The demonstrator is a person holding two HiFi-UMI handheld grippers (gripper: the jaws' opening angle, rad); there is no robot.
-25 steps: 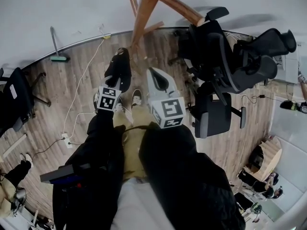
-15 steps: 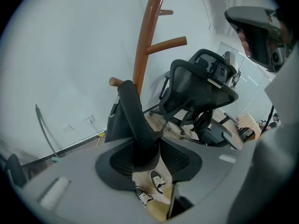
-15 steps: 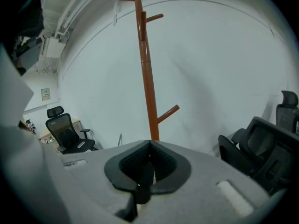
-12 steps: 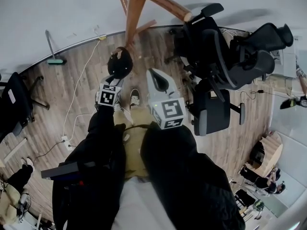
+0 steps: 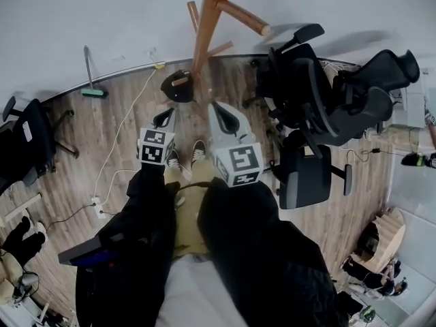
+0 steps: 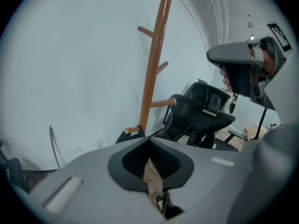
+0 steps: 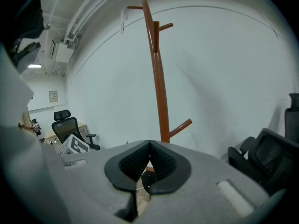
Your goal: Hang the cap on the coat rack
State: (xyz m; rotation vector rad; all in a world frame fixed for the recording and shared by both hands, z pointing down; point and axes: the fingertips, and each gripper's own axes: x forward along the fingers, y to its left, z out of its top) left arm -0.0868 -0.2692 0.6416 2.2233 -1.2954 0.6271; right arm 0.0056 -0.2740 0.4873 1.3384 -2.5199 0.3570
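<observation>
The black cap (image 5: pixel 178 87) hangs low on the coat rack (image 5: pixel 204 36), close to its stem. The rack is brown wood, upright, with short branches slanting upward.

A black cap (image 5: pixel 178 87) against the reddish-brown wood of the coat rack (image 5: pixel 206 26), whose pegs show paler cut ends. Behind it the wall (image 5: pixel 102 19) is plain pale grey-white; the floor (image 5: pixel 116 121) runs in brown wood-grain planks streaked light and dark, crossed by a white cable (image 5: pixel 122 111). Black throughout are the office chairs (image 5: pixel 320 94) and the person's sleeves (image 5: pixel 150 210), while the trousers (image 5: pixel 185 210) are khaki and the shoes (image 5: pixel 198 151) dark with white trim. A long-handled floor tool (image 5: pixel 92 91) by the wall has a green head.
</observation>
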